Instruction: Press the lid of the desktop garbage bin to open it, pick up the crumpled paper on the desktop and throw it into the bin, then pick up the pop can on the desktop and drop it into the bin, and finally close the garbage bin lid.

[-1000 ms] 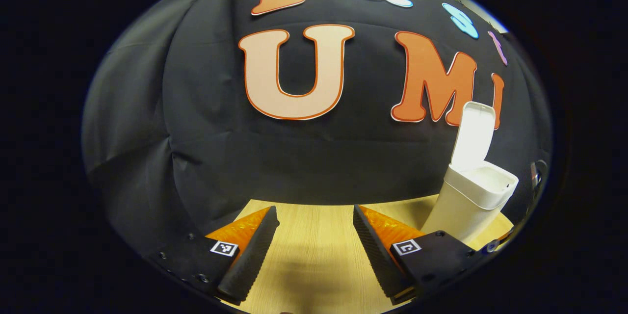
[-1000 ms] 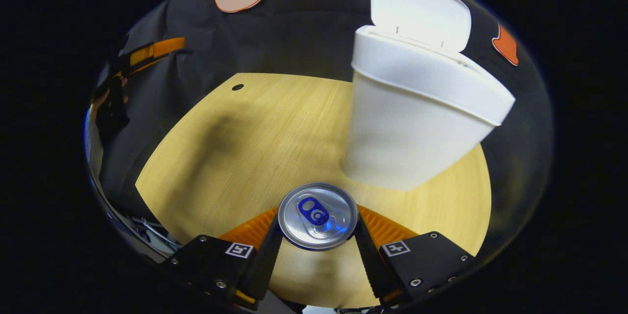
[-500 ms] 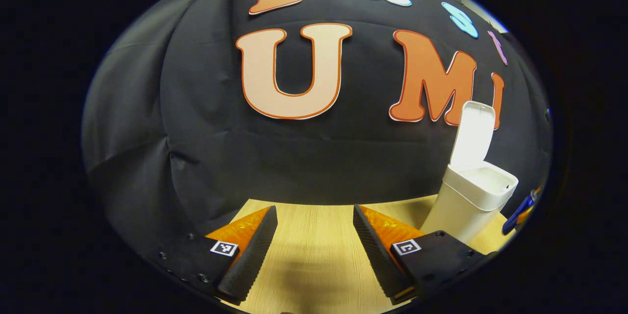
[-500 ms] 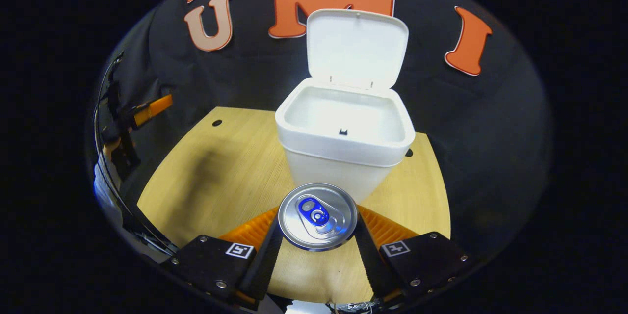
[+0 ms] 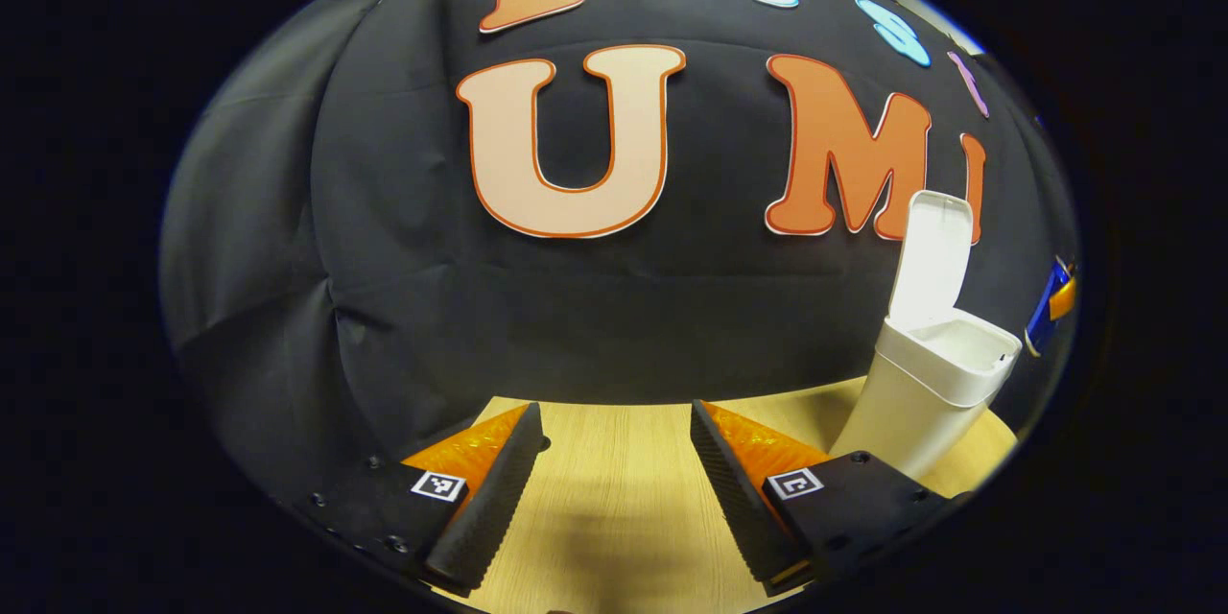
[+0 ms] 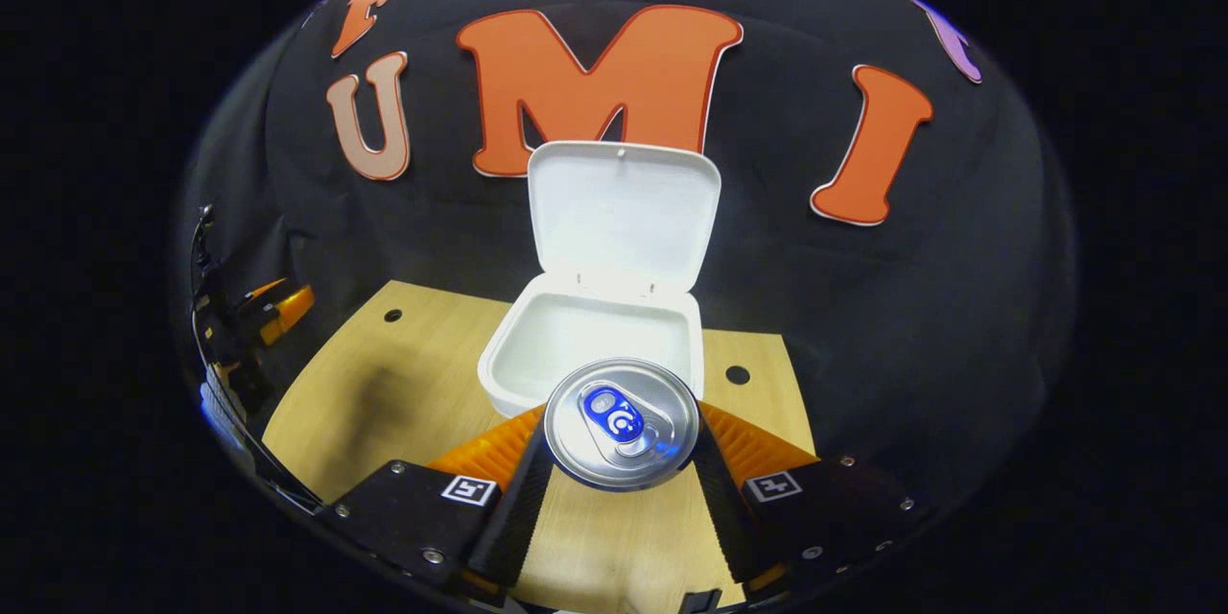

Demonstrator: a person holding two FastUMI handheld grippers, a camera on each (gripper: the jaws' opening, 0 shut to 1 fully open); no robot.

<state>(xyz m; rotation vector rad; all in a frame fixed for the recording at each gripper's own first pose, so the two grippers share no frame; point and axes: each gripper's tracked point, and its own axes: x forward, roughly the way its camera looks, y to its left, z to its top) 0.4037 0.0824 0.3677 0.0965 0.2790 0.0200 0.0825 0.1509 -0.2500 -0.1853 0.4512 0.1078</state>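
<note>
The right gripper (image 6: 622, 460) held the pop can (image 6: 622, 422) clamped between both fingers, just short of the open bin (image 6: 585, 345); it ought to carry the can squarely over the mouth before letting go; the left gripper (image 5: 614, 480) hung with fingers apart over the desktop (image 5: 614, 547).

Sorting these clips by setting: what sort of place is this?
Likely a staged recording booth, not a home: a black cloth wall behind a small wooden table with drilled holes, bearing a white desktop bin.
</note>
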